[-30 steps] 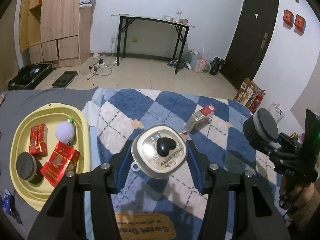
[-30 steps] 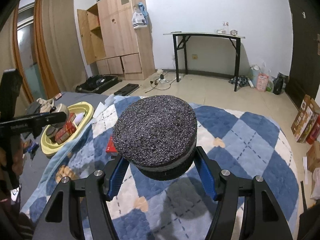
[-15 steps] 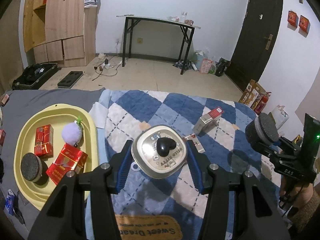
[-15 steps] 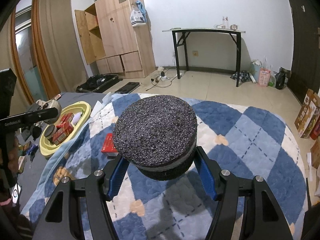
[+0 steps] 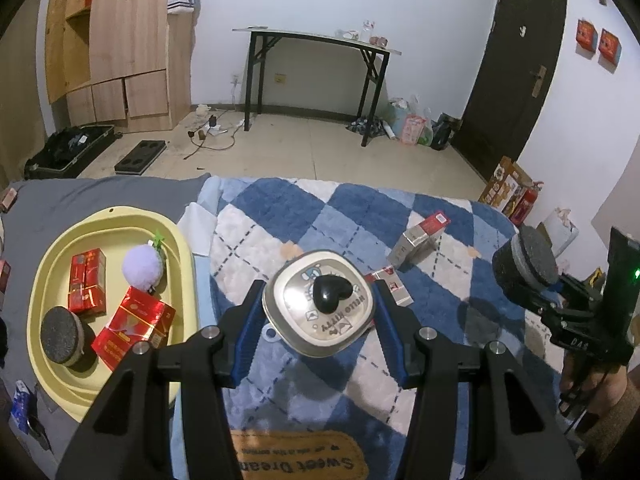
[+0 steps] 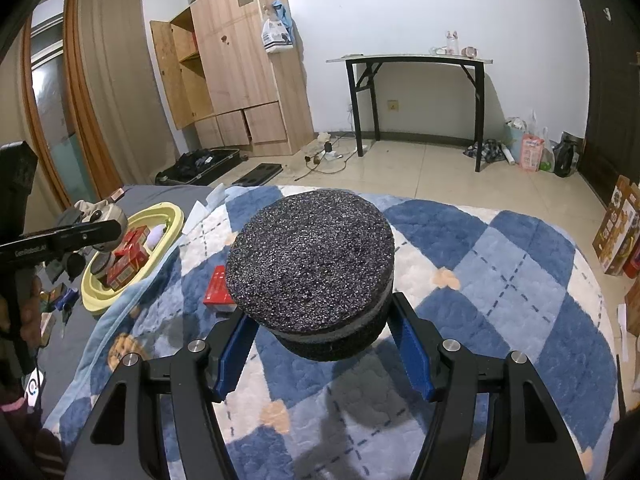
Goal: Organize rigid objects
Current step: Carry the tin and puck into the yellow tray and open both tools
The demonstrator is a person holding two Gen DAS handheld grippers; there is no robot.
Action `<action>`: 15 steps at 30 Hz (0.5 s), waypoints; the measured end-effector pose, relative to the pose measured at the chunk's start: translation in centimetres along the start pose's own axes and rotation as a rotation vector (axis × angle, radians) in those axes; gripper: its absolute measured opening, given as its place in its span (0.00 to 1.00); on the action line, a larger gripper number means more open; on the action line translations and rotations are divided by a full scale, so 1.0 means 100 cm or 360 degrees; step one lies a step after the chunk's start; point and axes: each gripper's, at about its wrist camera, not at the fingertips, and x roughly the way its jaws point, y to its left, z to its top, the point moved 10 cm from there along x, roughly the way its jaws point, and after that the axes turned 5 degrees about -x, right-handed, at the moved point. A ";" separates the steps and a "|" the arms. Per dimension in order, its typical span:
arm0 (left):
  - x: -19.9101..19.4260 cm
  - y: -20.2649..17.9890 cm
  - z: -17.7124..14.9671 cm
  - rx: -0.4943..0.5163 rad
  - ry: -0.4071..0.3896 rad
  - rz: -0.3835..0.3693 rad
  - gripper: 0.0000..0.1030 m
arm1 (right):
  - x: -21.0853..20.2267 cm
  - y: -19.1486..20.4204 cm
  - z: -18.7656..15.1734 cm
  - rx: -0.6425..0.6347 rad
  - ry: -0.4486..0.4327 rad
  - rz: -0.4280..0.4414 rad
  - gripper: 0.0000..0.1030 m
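Observation:
My left gripper (image 5: 318, 314) is shut on a square Hello Kitty tin with a black heart knob (image 5: 320, 304), held above the blue checked blanket (image 5: 280, 216). My right gripper (image 6: 320, 320) is shut on a round black sponge puck (image 6: 312, 264), also above the blanket; it shows at the right of the left wrist view (image 5: 524, 266). The yellow tray (image 5: 56, 236) at left holds two red boxes (image 5: 86, 280), a purple pompom (image 5: 143, 269) and another black puck (image 5: 62, 330). A silver-and-red box (image 5: 420, 236) and a red box (image 6: 216, 290) lie on the blanket.
A grey sheet (image 5: 80, 196) lies under the tray. A brown "Sweet Dream" label (image 5: 296, 456) is at the blanket's near edge. Beyond the bed are a tiled floor, a black-legged table (image 5: 316, 40), a wooden wardrobe (image 5: 120, 40) and a dark door (image 5: 516, 76).
Both grippers have risen and pulled back slightly over the blanket, each still holding its object. The tray and the boxes have not moved.

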 end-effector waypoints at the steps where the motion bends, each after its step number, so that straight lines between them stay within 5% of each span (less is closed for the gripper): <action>1: -0.001 0.001 0.001 -0.0005 -0.0007 0.0003 0.52 | 0.000 0.000 0.000 -0.0001 -0.0002 -0.0003 0.63; 15: -0.003 0.006 0.003 -0.0016 0.0000 0.0013 0.52 | 0.001 0.006 0.003 -0.0019 0.0006 -0.0003 0.63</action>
